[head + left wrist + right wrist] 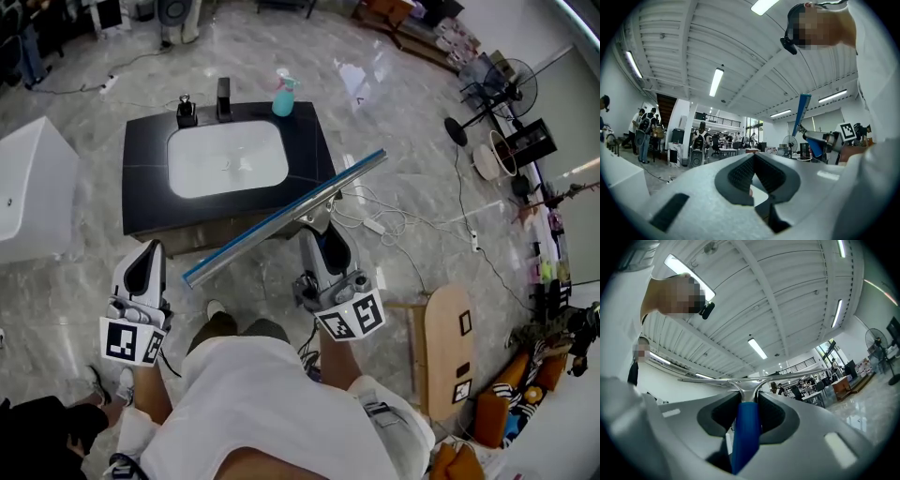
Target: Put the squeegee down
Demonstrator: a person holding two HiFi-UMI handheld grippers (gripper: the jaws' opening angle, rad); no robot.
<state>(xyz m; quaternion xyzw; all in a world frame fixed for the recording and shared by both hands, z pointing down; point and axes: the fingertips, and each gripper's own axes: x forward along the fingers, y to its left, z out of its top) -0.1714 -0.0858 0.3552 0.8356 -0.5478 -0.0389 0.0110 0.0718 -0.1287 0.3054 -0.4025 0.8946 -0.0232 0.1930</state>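
Observation:
The squeegee point(281, 217) has a blue handle and a long metal blade with a blue edge. It is held in the air, slanting over the front right corner of the black sink counter point(141, 187). My right gripper point(323, 234) is shut on the blue handle point(746, 432), and the blade point(740, 379) runs crosswise just past the jaws. My left gripper point(147, 267) hangs at the lower left, in front of the counter, shut with nothing between its pads point(740, 173). The left gripper view points up into the hall and catches the squeegee point(803, 110) at the right.
A white basin point(225, 159) is set in the counter, with a faucet point(223, 98), a dispenser point(186, 111) and a teal spray bottle point(283, 94) along the back edge. A white tub point(28, 187) stands left. Cables point(375, 220) and a wooden board point(448, 347) lie on the floor at the right.

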